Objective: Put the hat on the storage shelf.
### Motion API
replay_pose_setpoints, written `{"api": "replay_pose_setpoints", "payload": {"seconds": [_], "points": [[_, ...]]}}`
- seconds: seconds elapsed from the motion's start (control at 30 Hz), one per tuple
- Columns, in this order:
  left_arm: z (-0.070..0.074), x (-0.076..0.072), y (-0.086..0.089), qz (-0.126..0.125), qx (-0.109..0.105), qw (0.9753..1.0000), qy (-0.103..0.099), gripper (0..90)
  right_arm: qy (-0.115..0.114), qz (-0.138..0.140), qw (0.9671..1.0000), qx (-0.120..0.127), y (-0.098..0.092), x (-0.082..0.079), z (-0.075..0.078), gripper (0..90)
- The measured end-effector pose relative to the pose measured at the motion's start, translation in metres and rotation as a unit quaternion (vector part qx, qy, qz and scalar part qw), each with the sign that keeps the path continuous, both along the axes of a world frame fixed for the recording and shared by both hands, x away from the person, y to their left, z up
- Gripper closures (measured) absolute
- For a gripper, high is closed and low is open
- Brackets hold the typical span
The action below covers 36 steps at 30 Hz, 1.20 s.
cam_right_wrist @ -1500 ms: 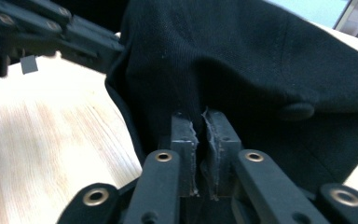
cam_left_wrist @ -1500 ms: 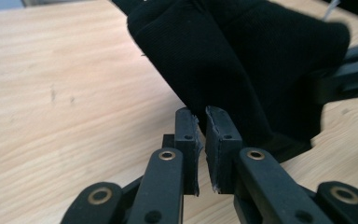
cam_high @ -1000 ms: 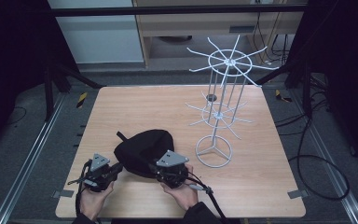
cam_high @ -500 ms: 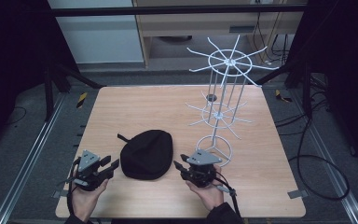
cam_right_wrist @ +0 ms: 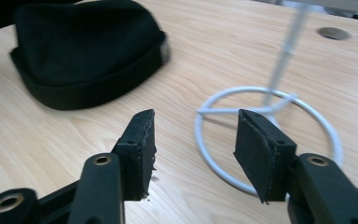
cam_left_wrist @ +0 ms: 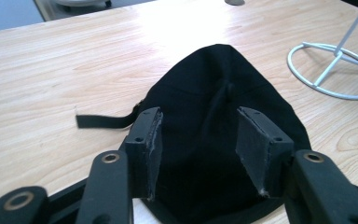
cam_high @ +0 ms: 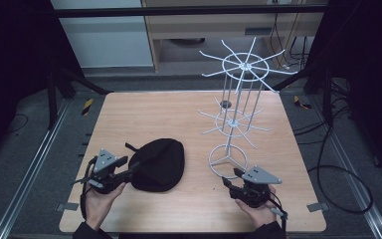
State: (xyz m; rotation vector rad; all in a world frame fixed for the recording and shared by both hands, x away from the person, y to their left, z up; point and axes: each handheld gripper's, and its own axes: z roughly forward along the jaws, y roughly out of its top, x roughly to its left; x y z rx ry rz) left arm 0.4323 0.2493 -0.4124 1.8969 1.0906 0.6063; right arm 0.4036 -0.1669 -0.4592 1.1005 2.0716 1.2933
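The black cap (cam_high: 158,164) lies flat on the counter (cam_high: 169,114), released from both sides: a second ago the two tools were pressed in against it from left and right, half a second ago they had drawn back off it, and now the right tool (cam_high: 235,185) has gone further still, well apart from the cap and just in front of the ring base of the white wire rack (cam_high: 238,94). The left tool (cam_high: 129,172) has come back in the other direction, and in the left gripper view its jaws stand wide open over the near edge of the cap (cam_left_wrist: 223,107), one jaw on either side of the crown seam, with cloth beneath them but nothing pinched between them. The cap's strap (cam_left_wrist: 105,120) trails out on the counter to the left of that tool's left jaw. In the right gripper view the right tool (cam_right_wrist: 193,149) is wide open as well, gripping nothing; the rack's base ring (cam_right_wrist: 265,140) sits straight ahead of its jaws and the cap (cam_right_wrist: 93,51) is off to their upper left, with a bare strip of counter between. To my mind this reads as a regrasp: the cap has been set down and let go, and the left tool looks lined up to close on the near brim, while the right one waits by the rack, where the cap would presumably be hung on one of the wire arms
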Motion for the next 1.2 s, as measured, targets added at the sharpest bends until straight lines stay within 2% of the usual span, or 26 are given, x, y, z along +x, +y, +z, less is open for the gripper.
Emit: {"api": "replay_pose_setpoints", "payload": {"seconds": [0.13, 0.27, 0.37, 0.53, 0.67, 0.77, 0.93, 1.07, 1.2], "points": [[0.001, 0.009, -0.01, -0.013, 0.015, 0.9998, 0.004, 48.6, 0.003, -0.026, 0.9997, 0.002, -0.022, 0.0, -0.003, 43.1], [0.001, 0.019, -0.02, -0.023, 0.021, 0.9995, 0.007, 47.0, 0.005, -0.05, 0.9987, 0.007, -0.038, 0.002, -0.005, 39.8], [0.0, 0.026, -0.027, -0.032, 0.034, 0.9988, 0.016, 46.6, 0.009, -0.061, 0.9981, 0.004, -0.046, 0.003, -0.007, 38.4], [-0.005, 0.033, -0.034, -0.045, 0.054, 0.9967, 0.039, 46.4, 0.014, -0.068, 0.9976, -0.003, -0.054, 0.004, -0.01, 38.2], [-0.01, 0.036, -0.036, -0.045, 0.075, 0.995, 0.049, 47.7, 0.023, -0.064, 0.9976, -0.012, -0.053, 0.005, -0.013, 39.0], [-0.015, 0.041, -0.036, -0.044, 0.083, 0.9938, 0.06, 50.5, 0.025, -0.057, 0.9979, -0.02, -0.051, 0.007, -0.015, 39.5], [-0.025, 0.049, -0.039, -0.045, 0.111, 0.99, 0.076, 55.9, 0.027, -0.056, 0.9978, -0.024, -0.051, 0.008, -0.016, 40.1], [-0.029, 0.051, -0.041, -0.051, 0.109, 0.9892, 0.084, 66.6, 0.029, -0.057, 0.9977, -0.022, -0.052, 0.008, -0.016, 40.5], [-0.03, 0.049, -0.042, -0.052, 0.105, 0.9899, 0.08, 78.5, 0.028, -0.056, 0.9977, -0.026, -0.052, 0.008, -0.017, 41.0]]}}
